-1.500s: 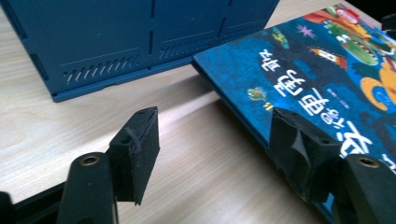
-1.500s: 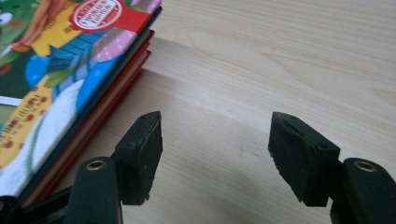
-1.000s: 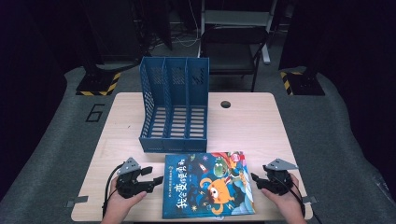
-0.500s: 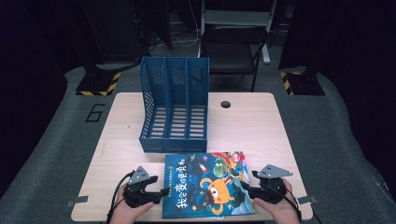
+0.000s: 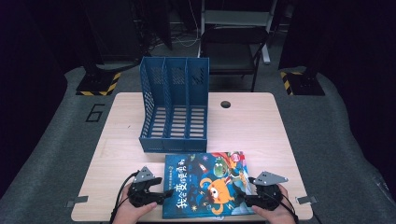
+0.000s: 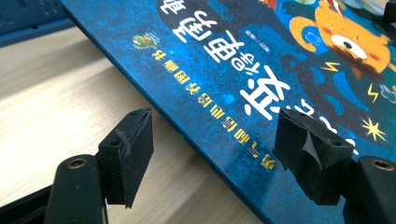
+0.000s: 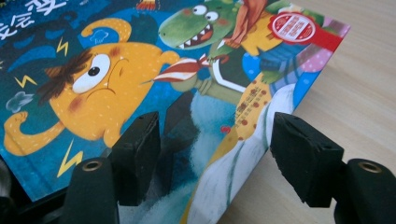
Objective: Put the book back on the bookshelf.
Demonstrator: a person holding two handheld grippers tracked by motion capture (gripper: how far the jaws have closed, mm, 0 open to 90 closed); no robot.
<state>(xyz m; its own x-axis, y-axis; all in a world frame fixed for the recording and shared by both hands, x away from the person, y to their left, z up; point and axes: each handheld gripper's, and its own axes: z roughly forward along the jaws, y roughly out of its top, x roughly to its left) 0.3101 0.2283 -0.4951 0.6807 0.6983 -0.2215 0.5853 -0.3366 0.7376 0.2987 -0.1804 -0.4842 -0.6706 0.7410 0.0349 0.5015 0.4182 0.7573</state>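
Book: a picture book (image 5: pixel 205 184) with a blue cover, an orange cartoon creature and a green dinosaur, lies flat on the near part of the desk (image 5: pixel 252 126), just in front of the file rack
Left gripper: the left gripper (image 5: pixel 159 193) sits at the book's left edge — in the left gripper view its jaws straddle that edge, one pad over the bare desk, the other over the cover; they have just been opening and stand released, pressing on nothing
Right gripper: the right gripper (image 5: pixel 243 200) sits at the book's near right corner — in the right gripper view one pad is over the cover, the other over the desk beside the edge; its jaws have just been opening too, wide apart, with the book's edge between them but not clamped
File rack: a blue three-slot file rack (image 5: pixel 173 105) stands upright behind the book, near it, its slots open to the front
Desk hole: a dark round cable hole (image 5: pixel 226 104) lies right of the rack
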